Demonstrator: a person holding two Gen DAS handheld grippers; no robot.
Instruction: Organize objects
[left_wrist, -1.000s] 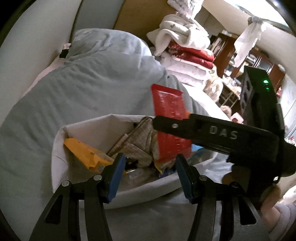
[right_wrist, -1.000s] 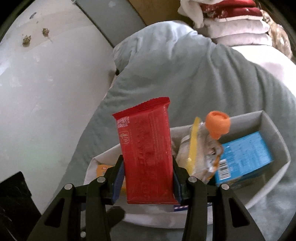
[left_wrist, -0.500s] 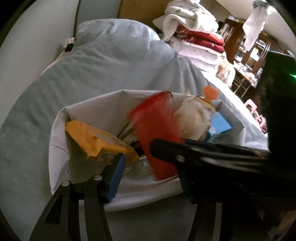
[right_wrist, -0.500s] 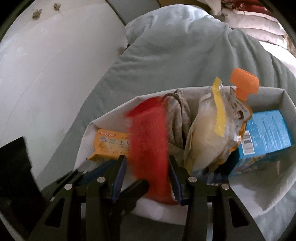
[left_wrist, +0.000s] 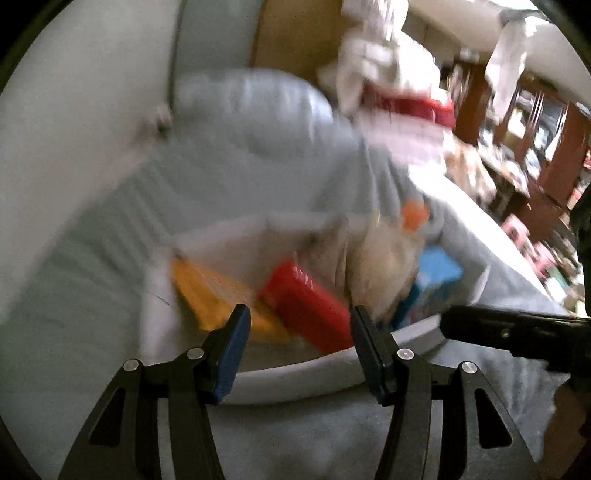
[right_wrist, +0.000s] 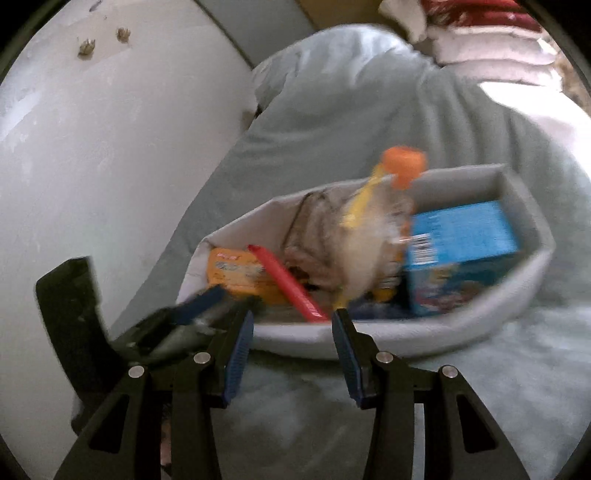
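Observation:
A grey fabric basket (right_wrist: 524, 280) sits on a grey blanket. It holds a red snack packet (right_wrist: 284, 280), a yellow packet (right_wrist: 236, 269), a pouch with an orange cap (right_wrist: 402, 170), a brown cloth (right_wrist: 317, 229) and a blue box (right_wrist: 465, 236). My right gripper (right_wrist: 293, 332) is open and empty, just in front of the basket's near rim. My left gripper (left_wrist: 299, 328) is open and empty at the near rim of the basket (left_wrist: 303, 373), with the red packet (left_wrist: 306, 306) lying beyond its fingers. The left wrist view is blurred.
The grey blanket (right_wrist: 332, 110) covers a bed, with a white wall (right_wrist: 92, 147) to the left. Folded white and red bedding (left_wrist: 399, 92) is stacked behind. Wooden furniture (left_wrist: 554, 147) stands at the far right.
My right gripper has let go of the red packet, which now lies in the basket beside the yellow packet. The right gripper has pulled back to the rim. Both views shifted.

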